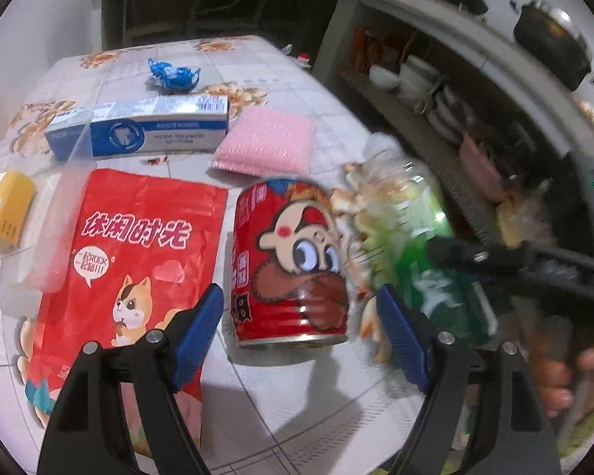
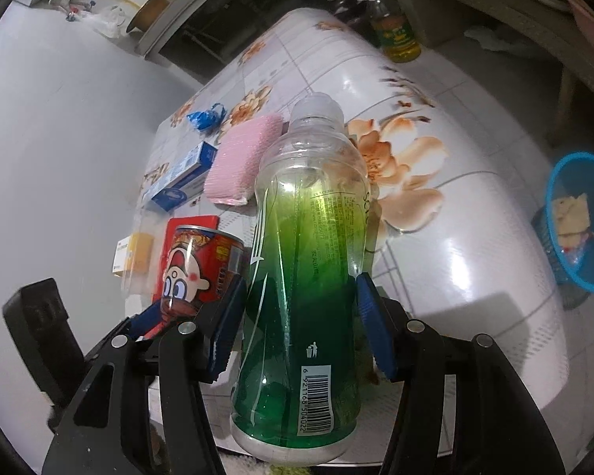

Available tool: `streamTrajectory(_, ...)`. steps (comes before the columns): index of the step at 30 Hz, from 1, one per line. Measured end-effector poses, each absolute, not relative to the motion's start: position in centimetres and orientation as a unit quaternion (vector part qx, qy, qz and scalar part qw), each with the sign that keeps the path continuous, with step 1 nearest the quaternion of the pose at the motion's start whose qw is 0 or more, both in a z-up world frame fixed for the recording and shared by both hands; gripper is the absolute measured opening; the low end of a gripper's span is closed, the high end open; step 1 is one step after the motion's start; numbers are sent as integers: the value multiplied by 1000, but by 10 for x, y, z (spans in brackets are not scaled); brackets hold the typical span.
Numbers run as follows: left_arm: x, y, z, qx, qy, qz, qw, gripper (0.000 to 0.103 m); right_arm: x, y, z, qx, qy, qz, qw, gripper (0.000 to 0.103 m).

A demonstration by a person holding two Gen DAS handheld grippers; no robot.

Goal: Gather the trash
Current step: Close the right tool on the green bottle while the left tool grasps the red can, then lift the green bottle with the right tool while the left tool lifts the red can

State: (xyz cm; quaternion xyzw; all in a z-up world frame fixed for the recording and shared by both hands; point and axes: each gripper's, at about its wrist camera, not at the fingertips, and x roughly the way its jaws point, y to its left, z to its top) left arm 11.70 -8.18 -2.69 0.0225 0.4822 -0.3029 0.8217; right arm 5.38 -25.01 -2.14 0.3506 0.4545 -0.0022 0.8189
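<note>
A red cartoon can [image 1: 291, 265] stands on the floral table between the open jaws of my left gripper [image 1: 301, 334], whose blue pads are apart from it. The can also shows in the right wrist view [image 2: 202, 265]. My right gripper [image 2: 297, 324] is shut on a green-labelled clear plastic bottle [image 2: 309, 277], held upright; it appears blurred in the left wrist view [image 1: 412, 237]. A red snack bag [image 1: 134, 273] lies flat left of the can. A blue bin [image 2: 582, 221] with trash stands on the floor to the right.
A blue toothpaste box [image 1: 138, 130], a pink sponge [image 1: 265, 142], a blue crumpled wrapper [image 1: 172, 73] and a yellow box [image 1: 8, 209] lie on the table [image 2: 475, 237]. An oil bottle [image 2: 396, 31] stands at the far edge. Shelves with dishes [image 1: 415, 83] are to the right.
</note>
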Motion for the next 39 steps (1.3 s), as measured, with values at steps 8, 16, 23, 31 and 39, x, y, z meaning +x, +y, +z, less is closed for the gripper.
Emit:
streamTrajectory(8, 98, -84, -12, 67, 431, -295, 850, 64, 54, -250, -23, 344, 449, -3, 824, 54)
streamTrajectory(16, 92, -85, 6, 71, 402, -314, 857, 63, 49, -246, -17, 308, 453, -9, 836, 53)
streamTrajectory(23, 85, -96, 8, 78, 410, -337, 844, 63, 32, -247, -7, 272, 465, -9, 842, 54)
streamTrajectory(31, 69, -100, 3, 102, 388, -340, 850, 63, 31, -245, -8, 256, 479, -14, 840, 58)
streamTrajectory(39, 67, -103, -4, 107, 393, -340, 848, 66, 44, -252, -11, 273, 476, -22, 836, 62)
